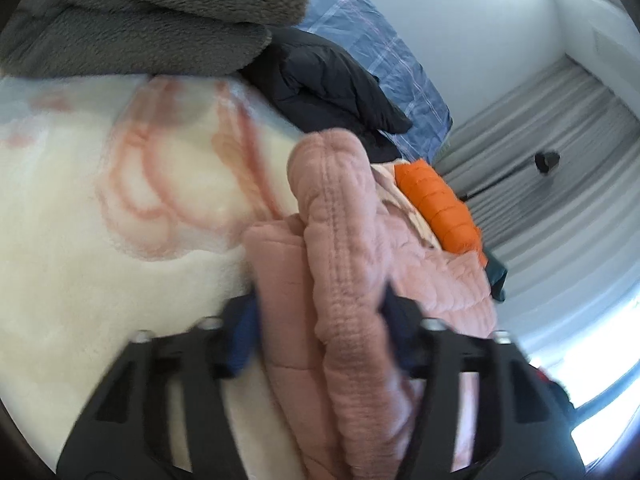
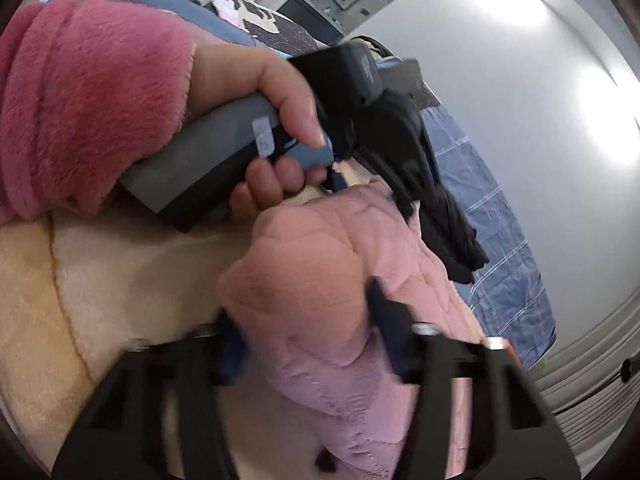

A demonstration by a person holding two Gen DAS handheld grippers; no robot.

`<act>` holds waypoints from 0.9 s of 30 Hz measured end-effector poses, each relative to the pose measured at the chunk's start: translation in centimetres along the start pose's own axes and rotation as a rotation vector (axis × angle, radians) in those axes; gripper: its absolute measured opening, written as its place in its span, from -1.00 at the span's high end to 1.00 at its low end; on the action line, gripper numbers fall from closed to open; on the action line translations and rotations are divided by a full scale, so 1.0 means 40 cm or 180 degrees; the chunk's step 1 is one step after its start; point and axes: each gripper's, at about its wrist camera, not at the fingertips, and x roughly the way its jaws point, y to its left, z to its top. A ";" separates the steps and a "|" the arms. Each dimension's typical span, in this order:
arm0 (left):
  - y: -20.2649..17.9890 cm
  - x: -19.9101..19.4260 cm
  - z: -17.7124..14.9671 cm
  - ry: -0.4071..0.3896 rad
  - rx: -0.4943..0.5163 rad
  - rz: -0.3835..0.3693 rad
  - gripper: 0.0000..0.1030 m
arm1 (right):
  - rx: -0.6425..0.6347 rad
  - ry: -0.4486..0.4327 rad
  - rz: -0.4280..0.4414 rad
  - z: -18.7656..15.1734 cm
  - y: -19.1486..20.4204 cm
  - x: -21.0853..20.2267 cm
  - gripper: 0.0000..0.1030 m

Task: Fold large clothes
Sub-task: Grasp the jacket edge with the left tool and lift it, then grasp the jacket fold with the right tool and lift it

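A pink quilted garment (image 1: 352, 240) lies bunched on a cream blanket (image 1: 80, 220). In the left wrist view a thick fold of it fills the gap between the blue pads, and my left gripper (image 1: 320, 332) is shut on it. In the right wrist view another bunch of the same pink garment (image 2: 312, 264) is pinched between the pads of my right gripper (image 2: 306, 328), also shut on it. Just beyond it, a hand (image 2: 256, 80) in a pink fleece sleeve (image 2: 80, 100) holds the left gripper's grey handle (image 2: 208, 148). The two grips are close together.
A grey fleece (image 1: 160, 12) lies folded at the far edge of the blanket. A black jacket (image 1: 328, 80) and an orange puffer (image 1: 440, 204) lie beyond the pink garment on a blue checked sheet (image 1: 392, 60). A grey curtain (image 1: 560, 140) and a white wall stand to the right.
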 end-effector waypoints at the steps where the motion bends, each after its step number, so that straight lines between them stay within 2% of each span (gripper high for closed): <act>1: -0.004 -0.007 0.007 0.0008 -0.0052 -0.0003 0.27 | 0.0143 -0.0030 0.0044 0.004 -0.027 -0.015 0.39; 3: -0.046 -0.023 0.018 -0.0001 0.0010 0.0058 0.30 | 0.0555 -0.0113 0.0183 0.009 -0.102 -0.051 0.44; 8: -0.243 -0.058 0.060 -0.0093 0.0572 0.0198 0.32 | 0.1592 -0.0384 0.0606 -0.030 -0.296 -0.117 0.46; 14: -0.503 -0.014 0.093 -0.0041 0.1139 0.0250 0.32 | 0.2565 -0.0683 0.0807 -0.134 -0.482 -0.198 0.47; 17: -0.659 0.044 0.079 0.0015 0.1465 0.0244 0.31 | 0.3015 -0.0804 0.0828 -0.232 -0.559 -0.242 0.48; 20: -0.773 0.109 0.054 0.0090 0.1722 0.0253 0.31 | 0.3336 -0.0864 0.0686 -0.340 -0.619 -0.285 0.48; 24: -0.921 0.260 -0.015 0.0291 0.2100 0.0312 0.28 | 0.3830 -0.0849 0.0681 -0.486 -0.667 -0.306 0.48; 27: -0.988 0.382 -0.070 0.0460 0.2199 0.0325 0.22 | 0.4267 -0.0727 0.0621 -0.609 -0.676 -0.298 0.48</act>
